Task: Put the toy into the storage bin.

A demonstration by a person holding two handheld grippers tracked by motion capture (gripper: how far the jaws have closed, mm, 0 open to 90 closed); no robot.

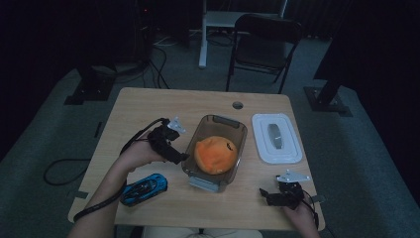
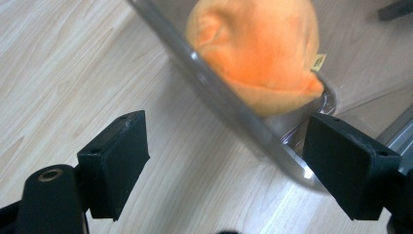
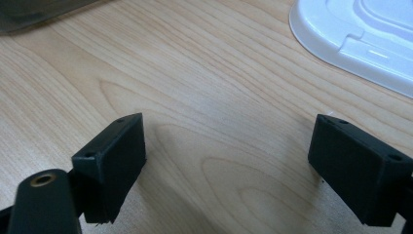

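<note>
Light wooden desk [image 1: 148, 106], dim room. Clear plastic container [image 1: 216, 122] near centre, lid off, holding an orange plush toy [image 1: 215, 154]. White lid [image 1: 277, 137] lying flat just beside the container on the right, grey latch piece on top. Blue toy car [image 1: 143, 189] near the front-left edge, apart from the container.

Left gripper [image 1: 174, 153] held at the container's left wall, jaws spread wide. Seen in left gripper view [image 2: 226, 170]: container rim [image 2: 229, 114] running diagonally between the two jaws, one jaw over bare desk outside the wall, the other on the inner side near a corner; plush toy [image 2: 258, 53] resting against the wall inside, small yellow tag at its edge. Contact between jaws and wall not visible.

Right gripper [image 1: 270, 196] low over the desk near the front-right edge, well apart from the container, jaws open and empty. Seen in right gripper view [image 3: 226, 161]: bare wood grain between the jaws, lid corner [image 3: 360, 34] at upper right.

Folding chair [image 1: 265, 42] beyond the desk.
</note>
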